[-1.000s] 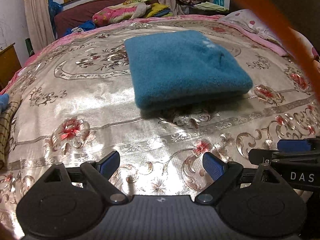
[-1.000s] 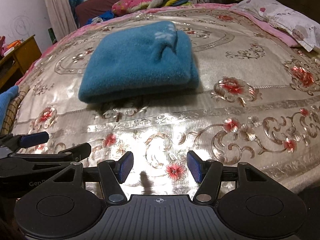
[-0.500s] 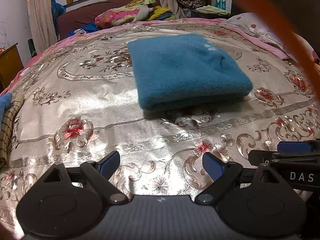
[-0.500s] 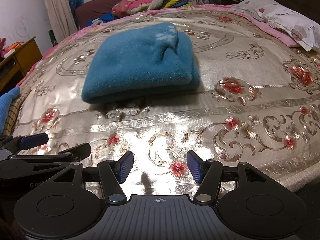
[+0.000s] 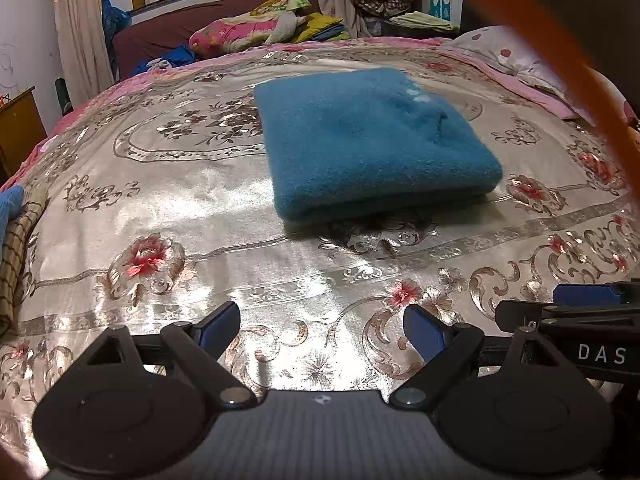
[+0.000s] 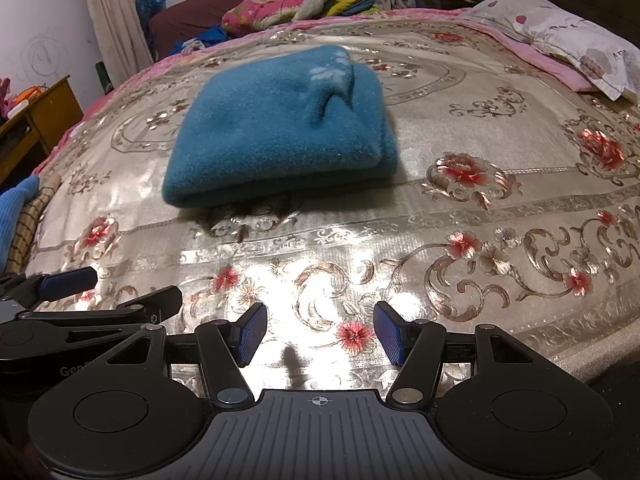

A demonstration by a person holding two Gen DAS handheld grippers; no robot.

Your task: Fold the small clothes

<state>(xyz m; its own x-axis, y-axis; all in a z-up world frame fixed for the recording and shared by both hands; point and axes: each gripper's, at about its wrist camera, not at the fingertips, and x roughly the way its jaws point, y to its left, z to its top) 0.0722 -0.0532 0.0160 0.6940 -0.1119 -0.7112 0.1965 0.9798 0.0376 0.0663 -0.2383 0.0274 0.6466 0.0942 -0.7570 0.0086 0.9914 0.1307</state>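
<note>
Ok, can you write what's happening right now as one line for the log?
garment: blue fleece folded, lying on floral bedspread | left tongs: open, empty | right tongs: open, empty | contact: none

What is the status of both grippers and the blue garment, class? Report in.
Left gripper open, empty; right gripper open, empty. Blue fleece garment folded flat on the floral satin bedspread, untouched. Nothing between grippers and garment.

Floral bedspread [image 5: 168, 200] – folded blue garment [image 5: 372, 140], pillow [image 6: 568, 36]
</note>
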